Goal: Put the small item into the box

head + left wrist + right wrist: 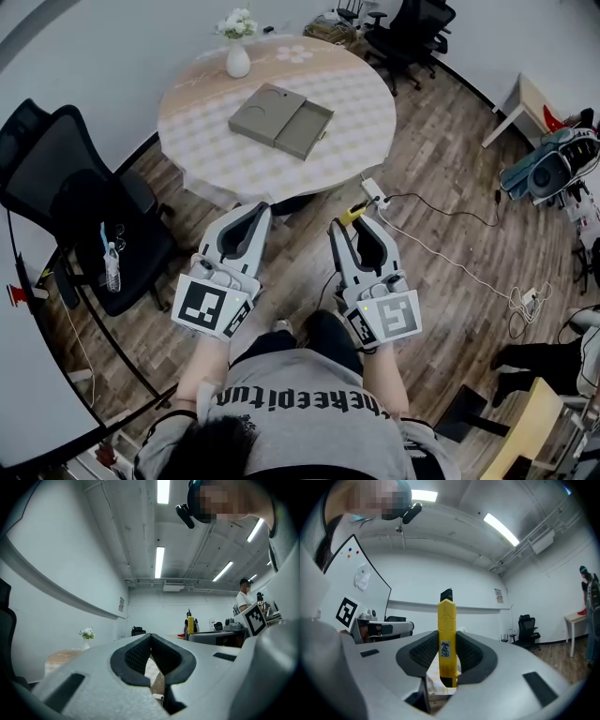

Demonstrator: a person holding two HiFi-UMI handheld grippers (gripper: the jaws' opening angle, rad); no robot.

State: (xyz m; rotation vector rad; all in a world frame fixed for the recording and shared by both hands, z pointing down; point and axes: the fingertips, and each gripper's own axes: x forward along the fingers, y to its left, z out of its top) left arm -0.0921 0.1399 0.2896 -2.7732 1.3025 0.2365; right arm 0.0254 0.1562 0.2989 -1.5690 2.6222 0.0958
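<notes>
Right gripper [362, 223] grips the yellow cutter [446, 644], left gripper [255, 212] is closed and empty, both lower centre; I judge delivery into the box [281, 119], upper centre, still outstanding.

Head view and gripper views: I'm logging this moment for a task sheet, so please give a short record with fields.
right gripper: shut on yellow item, which sticks out past the jaw tips
left gripper: shut, empty
box: open, on round table, ahead of both grippers
item in box: not yet
</notes>
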